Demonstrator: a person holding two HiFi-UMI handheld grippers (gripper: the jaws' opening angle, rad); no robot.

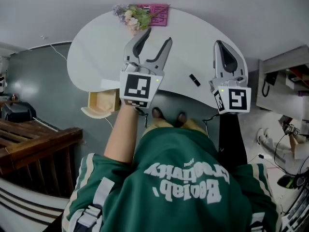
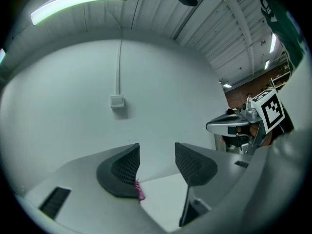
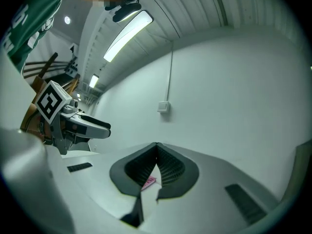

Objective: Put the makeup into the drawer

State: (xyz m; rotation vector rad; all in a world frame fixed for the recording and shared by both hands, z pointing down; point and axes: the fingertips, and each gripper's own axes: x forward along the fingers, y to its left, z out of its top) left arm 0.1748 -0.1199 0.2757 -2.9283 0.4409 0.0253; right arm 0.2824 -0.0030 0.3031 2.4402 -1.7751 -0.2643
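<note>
Up over the white table (image 1: 96,47), the left claw (image 1: 158,36) is wide open and holds nothing. The right claw (image 1: 220,47) is shut tight, empty too. The small black makeup (image 1: 194,79) lies between them, near the table's front edge. The drawer (image 1: 101,104) sticks out open under that edge, on the left. Some flowers (image 1: 135,16) sit at the far edge.

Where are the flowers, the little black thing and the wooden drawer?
flowers (image 1: 131,16): head view, on the pale blossoms.
little black thing (image 1: 194,79): head view, its middle.
wooden drawer (image 1: 99,103): head view, bare inside.
</note>
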